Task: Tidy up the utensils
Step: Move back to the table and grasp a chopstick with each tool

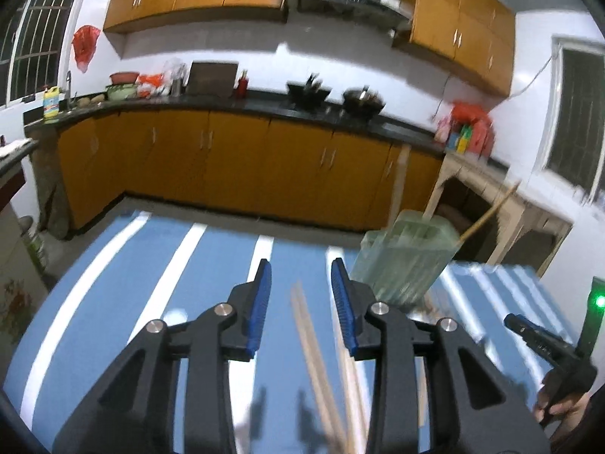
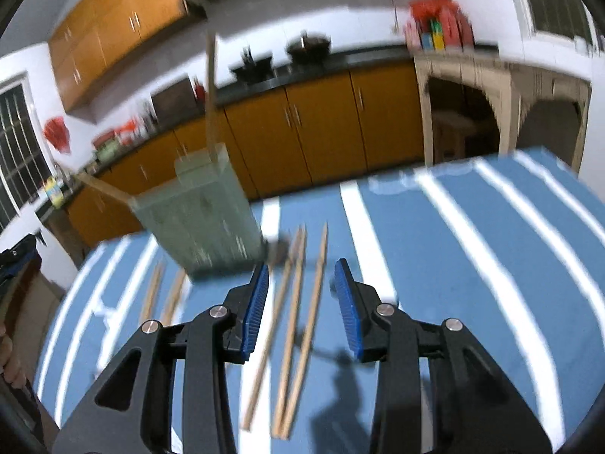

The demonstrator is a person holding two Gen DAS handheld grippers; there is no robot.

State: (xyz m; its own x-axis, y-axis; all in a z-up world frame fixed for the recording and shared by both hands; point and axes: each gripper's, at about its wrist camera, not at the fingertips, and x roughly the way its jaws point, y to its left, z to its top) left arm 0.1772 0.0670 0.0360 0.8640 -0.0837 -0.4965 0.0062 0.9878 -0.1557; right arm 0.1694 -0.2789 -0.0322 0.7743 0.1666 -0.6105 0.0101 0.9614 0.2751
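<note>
Both our left claw (image 1: 300, 295) and right claw (image 2: 301, 293) hang open and empty above loose chopsticks (image 2: 298, 302) on the striped desk (image 2: 472, 246), the next pickup awaiting closure around one for the green holder (image 2: 200, 215).

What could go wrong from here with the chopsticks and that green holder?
The green holder stands close to the table edge, so a bump from the right gripper could tip it over. Loose chopsticks lie close together between its open jaws, so it may grab several. The left gripper could roll its chopsticks.

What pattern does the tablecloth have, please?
Blue with white stripes, clearest on the tablecloth in the right wrist view.
</note>
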